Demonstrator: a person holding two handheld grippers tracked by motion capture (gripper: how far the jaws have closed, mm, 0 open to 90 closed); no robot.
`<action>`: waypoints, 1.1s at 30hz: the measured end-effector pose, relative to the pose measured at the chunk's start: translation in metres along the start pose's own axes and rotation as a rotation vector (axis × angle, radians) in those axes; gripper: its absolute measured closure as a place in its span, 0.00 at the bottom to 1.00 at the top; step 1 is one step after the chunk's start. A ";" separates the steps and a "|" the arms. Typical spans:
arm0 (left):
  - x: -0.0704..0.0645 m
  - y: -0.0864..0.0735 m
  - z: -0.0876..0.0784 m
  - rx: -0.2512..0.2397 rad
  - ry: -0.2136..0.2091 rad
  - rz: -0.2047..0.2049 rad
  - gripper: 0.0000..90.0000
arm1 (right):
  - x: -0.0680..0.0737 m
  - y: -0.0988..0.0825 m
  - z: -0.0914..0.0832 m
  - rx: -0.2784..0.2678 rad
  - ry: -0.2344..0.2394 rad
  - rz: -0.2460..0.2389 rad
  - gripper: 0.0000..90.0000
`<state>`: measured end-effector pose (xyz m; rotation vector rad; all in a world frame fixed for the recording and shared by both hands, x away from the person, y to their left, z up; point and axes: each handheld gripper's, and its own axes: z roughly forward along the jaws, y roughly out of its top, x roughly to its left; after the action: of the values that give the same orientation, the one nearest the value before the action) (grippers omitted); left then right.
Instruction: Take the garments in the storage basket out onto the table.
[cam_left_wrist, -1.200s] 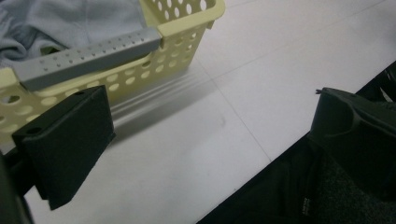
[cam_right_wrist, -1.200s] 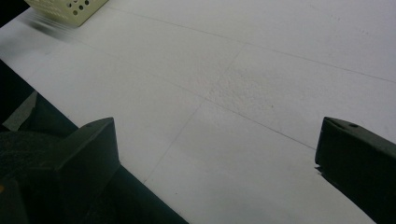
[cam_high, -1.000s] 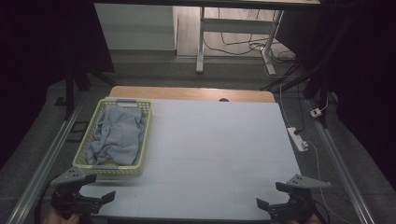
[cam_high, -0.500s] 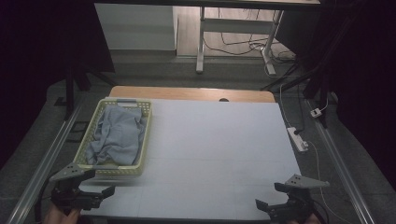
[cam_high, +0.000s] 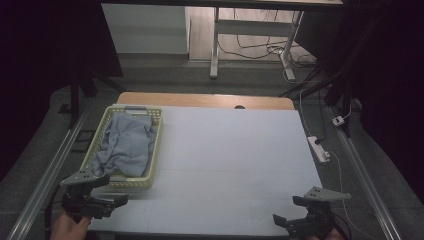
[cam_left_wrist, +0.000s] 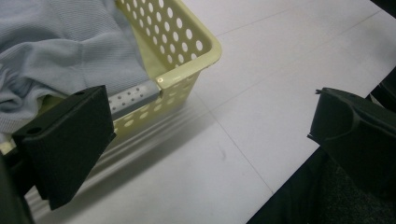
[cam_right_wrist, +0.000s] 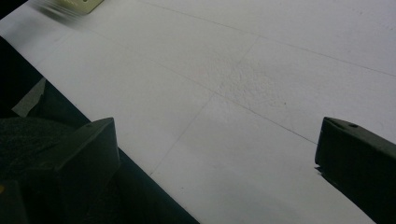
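While both claws hover spread and empty at the near table (cam_high: 230, 165) edge:
Left claw (cam_high: 112, 199): basket (cam_high: 131, 182) just beyond, holding cloth (cam_high: 125, 145).
Right claw (cam_high: 290, 212): well apart, far right of basket.

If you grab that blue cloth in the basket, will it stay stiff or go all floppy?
Probably floppy: the blue cloth lies in soft folds and slumps against the basket walls. It looks thin and ribbed in the left gripper view, so it is likely light. Pinched at one spot it would probably hang down and unfold rather than lift as one piece.
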<state>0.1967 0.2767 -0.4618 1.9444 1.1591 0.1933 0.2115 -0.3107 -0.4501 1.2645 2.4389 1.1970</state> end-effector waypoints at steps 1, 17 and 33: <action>0.000 0.001 0.001 0.003 0.002 0.005 0.00 | 0.000 0.000 0.000 0.001 0.000 0.000 0.00; 0.009 0.022 0.013 -0.008 -0.011 0.041 0.00 | -0.001 0.000 0.001 0.011 0.005 0.005 0.00; 0.031 0.044 0.032 0.014 0.015 0.040 0.00 | -0.002 0.001 0.003 0.022 0.009 0.015 0.00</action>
<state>0.2593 0.2721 -0.4584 1.9828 1.1354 0.2220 0.2141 -0.3101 -0.4516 1.2879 2.4597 1.1850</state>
